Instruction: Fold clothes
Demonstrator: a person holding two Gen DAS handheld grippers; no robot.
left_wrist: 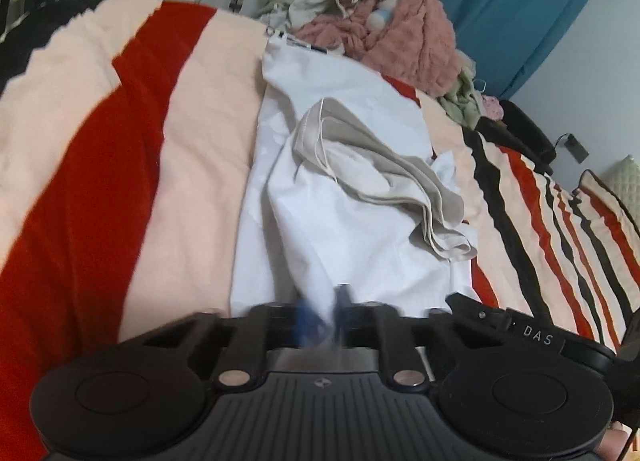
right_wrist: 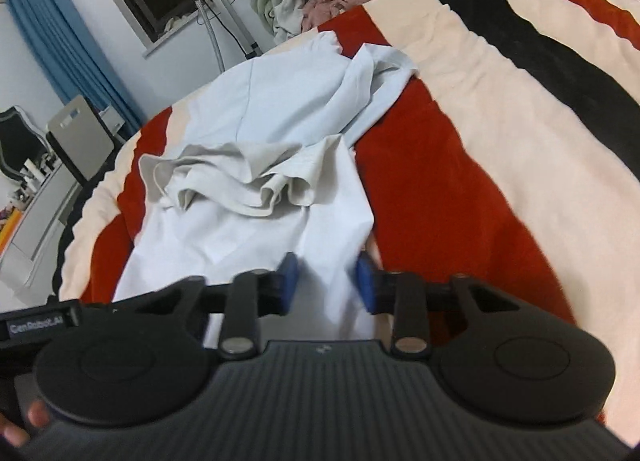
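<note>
Both tools work the near hem of the white cotton garment (left_wrist: 344, 229) spread on the red, cream and black striped bed blanket (left_wrist: 120, 165): the left tool (left_wrist: 325, 315) is pinched on the hem, presumably to lift it for folding, while the right tool (right_wrist: 327, 281) stands partly open astride the cloth, pads not pressing. Only the left view shows the pink fleece in the clothes pile (left_wrist: 404, 29) clearly; only the right view shows a grey chair (right_wrist: 80, 137) beside the bed.

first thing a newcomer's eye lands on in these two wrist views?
A white garment sprawled down the middle of the bed, with a crumpled beige piece lying on top of it. Under both, the bold red, cream and black striped blanket fills most of each view. At the far end of the bed sits a heap of unfolded laundry, with a fluffy pink item the most obvious.
</note>
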